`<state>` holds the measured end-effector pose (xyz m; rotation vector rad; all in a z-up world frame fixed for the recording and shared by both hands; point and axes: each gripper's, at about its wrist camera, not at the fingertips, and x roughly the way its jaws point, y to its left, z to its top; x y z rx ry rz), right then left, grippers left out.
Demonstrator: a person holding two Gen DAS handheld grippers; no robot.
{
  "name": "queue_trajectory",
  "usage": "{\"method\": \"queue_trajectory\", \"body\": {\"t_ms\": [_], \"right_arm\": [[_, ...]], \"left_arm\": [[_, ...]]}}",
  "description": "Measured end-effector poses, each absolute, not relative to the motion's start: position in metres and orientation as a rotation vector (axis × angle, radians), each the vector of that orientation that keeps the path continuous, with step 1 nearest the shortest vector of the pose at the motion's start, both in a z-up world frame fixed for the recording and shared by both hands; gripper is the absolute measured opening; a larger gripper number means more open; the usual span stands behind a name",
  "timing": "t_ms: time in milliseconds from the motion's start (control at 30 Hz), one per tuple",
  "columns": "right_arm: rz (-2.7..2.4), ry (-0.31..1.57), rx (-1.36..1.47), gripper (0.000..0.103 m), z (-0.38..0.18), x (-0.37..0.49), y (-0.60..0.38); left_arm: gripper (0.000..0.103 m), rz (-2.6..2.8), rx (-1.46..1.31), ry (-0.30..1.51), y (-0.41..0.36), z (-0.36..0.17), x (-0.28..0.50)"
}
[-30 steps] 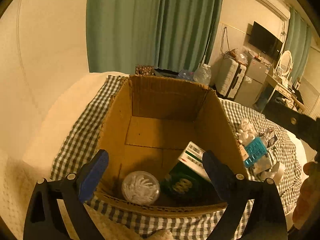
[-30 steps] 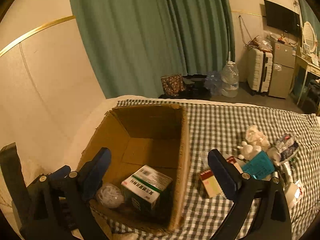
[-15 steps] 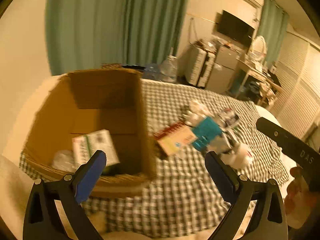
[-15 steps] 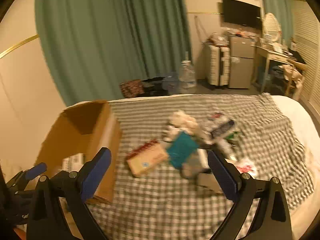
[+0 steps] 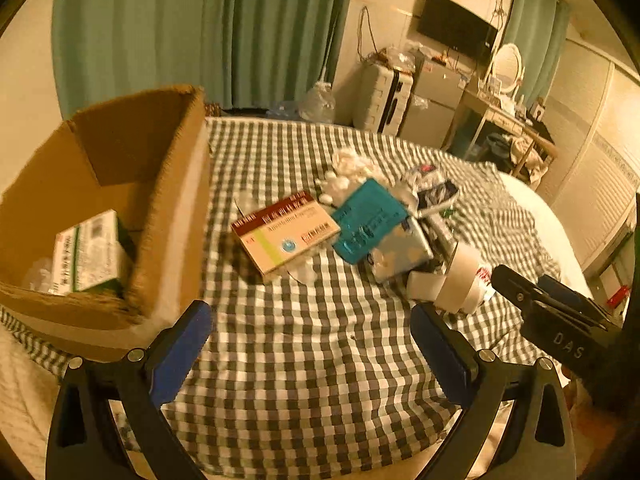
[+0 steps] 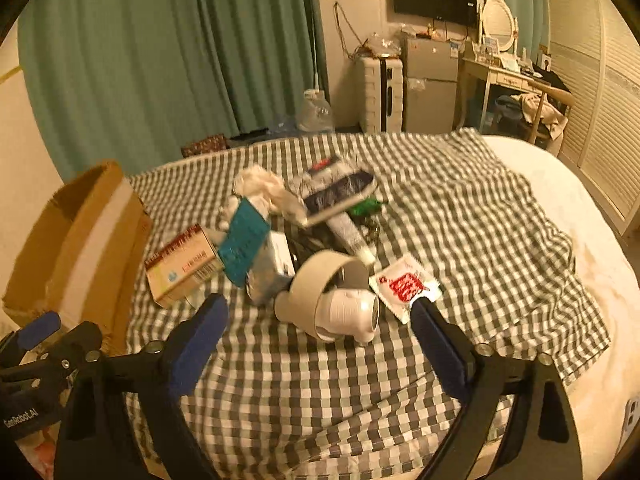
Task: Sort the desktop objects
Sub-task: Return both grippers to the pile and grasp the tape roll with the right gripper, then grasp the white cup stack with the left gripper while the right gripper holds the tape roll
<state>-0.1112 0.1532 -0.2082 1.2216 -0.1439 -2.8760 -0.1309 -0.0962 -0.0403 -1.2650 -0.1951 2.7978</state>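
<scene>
A pile of loose items lies on the checked cloth (image 6: 460, 216): a red-and-white medicine box (image 5: 286, 234), a teal packet (image 5: 368, 220), a silver packet (image 5: 400, 256), a tape roll (image 6: 320, 276), a white round gadget (image 6: 352, 312) and a red-printed sachet (image 6: 406, 284). The cardboard box (image 5: 172, 216) stands to the left with a green-and-white carton (image 5: 86, 252) inside. My left gripper (image 5: 310, 320) hangs open over bare cloth, short of the medicine box. The jaws of my right gripper (image 6: 318, 308) are closing, still wide; the gadget lies just ahead of them, untouched.
White tissues (image 6: 260, 184), a dark pouch (image 6: 340, 188) and a tube (image 6: 348, 232) lie at the back of the pile. The bare white mattress (image 6: 580, 248) shows to the right of the cloth. A suitcase (image 6: 378, 92), fridge and desk stand behind the bed.
Both views have swung right, away from the cardboard box and over to the pile, and have come lower. The right jaws have narrowed a little. Nothing was picked up.
</scene>
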Motion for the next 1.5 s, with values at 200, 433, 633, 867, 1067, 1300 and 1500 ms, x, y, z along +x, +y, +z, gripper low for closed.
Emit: {"method": "queue_trajectory", "body": {"t_ms": [200, 433, 633, 867, 1067, 1300, 1500], "right_arm": [[-2.857, -0.138, 1.288, 0.074, -0.234, -0.131, 0.148], [-2.901, -0.108, 1.328, 0.072, -0.25, -0.155, 0.139], [-2.916, -0.063, 1.417, 0.062, -0.265, -0.163, 0.141], [-2.888, -0.04, 1.409, 0.034, -0.256, -0.159, 0.142], [-2.828, -0.116, 1.414, 0.032, -0.248, -0.15, 0.156], [-2.768, -0.234, 1.316, 0.028, -0.222, -0.139, 0.18], [-2.752, -0.289, 1.3, 0.023, -0.219, -0.135, 0.203]], "left_arm": [[0.102, 2.745, -1.35, -0.226, -0.091, -0.069, -0.151], [0.102, 2.721, -1.379, -0.22, -0.088, -0.087, -0.169], [0.102, 2.693, -1.4, -0.195, -0.081, -0.096, -0.177], [0.102, 2.688, -1.416, -0.192, -0.081, -0.098, -0.176], [0.101, 2.703, -1.397, -0.159, -0.075, -0.09, -0.171], [0.102, 2.688, -1.362, -0.067, -0.05, -0.084, -0.165], [0.102, 2.619, -1.332, 0.004, -0.02, -0.084, -0.163]]}}
